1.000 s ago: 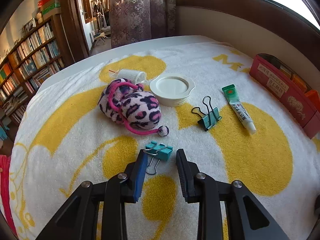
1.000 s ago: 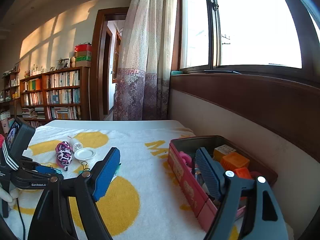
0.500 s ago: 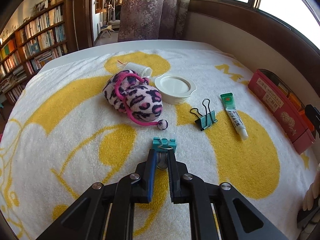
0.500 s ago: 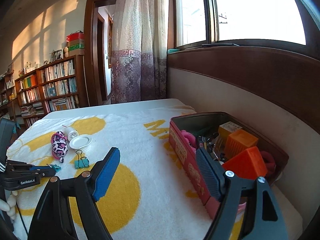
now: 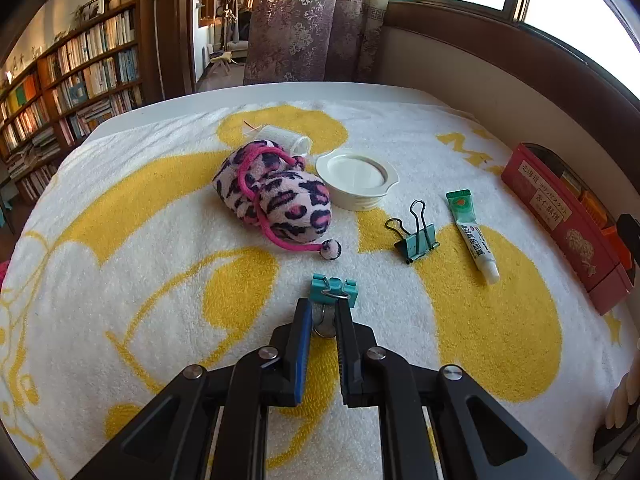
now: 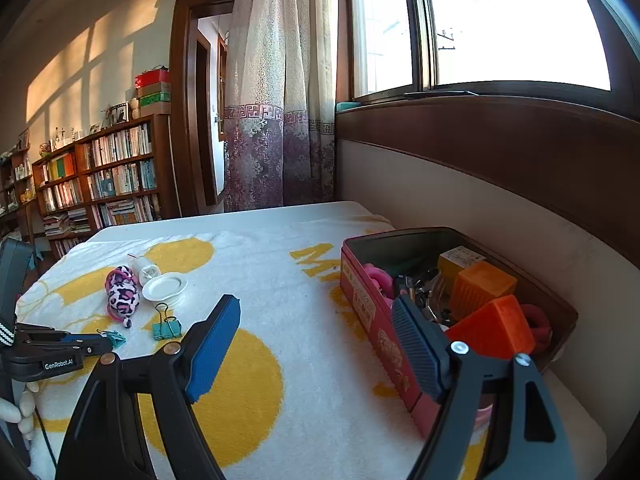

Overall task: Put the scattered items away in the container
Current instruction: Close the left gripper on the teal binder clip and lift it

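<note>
My left gripper (image 5: 323,308) is shut on the wire handles of a small teal binder clip (image 5: 334,288), held just above the towel; it also shows in the right wrist view (image 6: 112,337). A second teal binder clip (image 5: 416,236), a white-green tube (image 5: 472,236), a white round lid (image 5: 356,178), a leopard-print pouch (image 5: 276,196) and a small clear cup (image 5: 280,138) lie scattered on the towel. The red container box (image 6: 376,312) stands at the right with orange blocks inside. My right gripper (image 6: 316,344) is open and empty beside the box.
A yellow-and-white towel (image 5: 120,280) covers the bed. A padded wall and window sill (image 6: 480,152) run behind the box. Bookshelves (image 6: 100,184) and a doorway stand beyond the far edge.
My left gripper closed on the small binder clip's handles and lifted it slightly. My right gripper rose and tilted, staying open beside the box.
</note>
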A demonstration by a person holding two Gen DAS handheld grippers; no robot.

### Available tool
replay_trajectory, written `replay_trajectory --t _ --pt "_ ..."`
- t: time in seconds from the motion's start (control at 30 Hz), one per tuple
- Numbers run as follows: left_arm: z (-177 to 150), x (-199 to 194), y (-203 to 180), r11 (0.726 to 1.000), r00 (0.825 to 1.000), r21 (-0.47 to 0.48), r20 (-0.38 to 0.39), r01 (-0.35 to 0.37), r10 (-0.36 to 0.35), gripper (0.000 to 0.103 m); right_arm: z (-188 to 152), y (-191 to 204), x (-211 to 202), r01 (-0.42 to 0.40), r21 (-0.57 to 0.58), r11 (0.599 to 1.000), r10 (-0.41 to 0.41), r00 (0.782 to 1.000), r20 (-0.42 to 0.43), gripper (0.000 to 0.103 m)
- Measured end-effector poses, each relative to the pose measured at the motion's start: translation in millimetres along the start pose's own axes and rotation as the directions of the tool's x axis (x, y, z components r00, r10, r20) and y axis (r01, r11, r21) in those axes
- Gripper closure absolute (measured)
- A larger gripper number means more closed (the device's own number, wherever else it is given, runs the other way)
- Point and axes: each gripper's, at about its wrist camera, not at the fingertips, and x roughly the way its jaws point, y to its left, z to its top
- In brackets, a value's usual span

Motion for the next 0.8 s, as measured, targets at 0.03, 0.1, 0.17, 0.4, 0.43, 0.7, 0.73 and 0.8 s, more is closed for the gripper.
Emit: replay_trajectory --t 0.03,0.1,0.17,0.4,0.43,0.7,0.73,0.8 --pt "-0.1 -0.3 -0.2 1.0 1.0 0.0 0.0 0.001 -0.001 0.09 0.0 0.5 0.1 -0.002 -0.001 1.0 0.002 1.0 0.0 0.022" --pt "-0.2 -0.5 -0.1 1.0 1.0 -0.001 0.001 0.01 -0.01 0.081 0.0 1.1 0.2 -0.006 -0.002 1.0 0.006 1.0 -0.001 0.022" --pt "-0.6 -2.6 -0.3 1.0 1.0 -0.008 0.01 0.026 -0.026 0.057 -0.1 1.0 0.4 -0.008 0.0 1.0 0.008 1.0 -0.002 0.022" --pt "2.9 -5.8 -4.3 1.0 0.999 0.001 0.044 -0.012 0.012 0.029 0.0 -1.3 2.3 -0.009 0.014 1.0 0.009 1.0 -0.015 0.022" --pt "3.8 -3.7 -5.8 1.0 0.999 0.009 0.038 -0.018 0.017 0.029 -0.2 -1.2 2.7 -0.009 0.014 1.0 0.009 1.0 -0.017 0.022" --pt "10.0 9.9 -13.9 0.998 0.999 0.044 -0.003 -0.041 0.041 0.078 -0.2 -1.2 2.6 -0.01 0.014 1.0 0.011 1.0 -0.018 0.022" --pt "9.4 8.6 -12.5 0.999 0.999 0.038 0.002 -0.038 0.038 0.078 -0.4 -1.6 2.6 -0.012 0.016 1.0 0.012 1.0 -0.018 0.022" --pt "7.7 4.6 -9.9 0.999 0.999 0.022 0.016 -0.039 0.038 0.078 -0.7 -2.2 3.1 -0.017 0.02 1.0 0.018 1.0 -0.021 0.022"
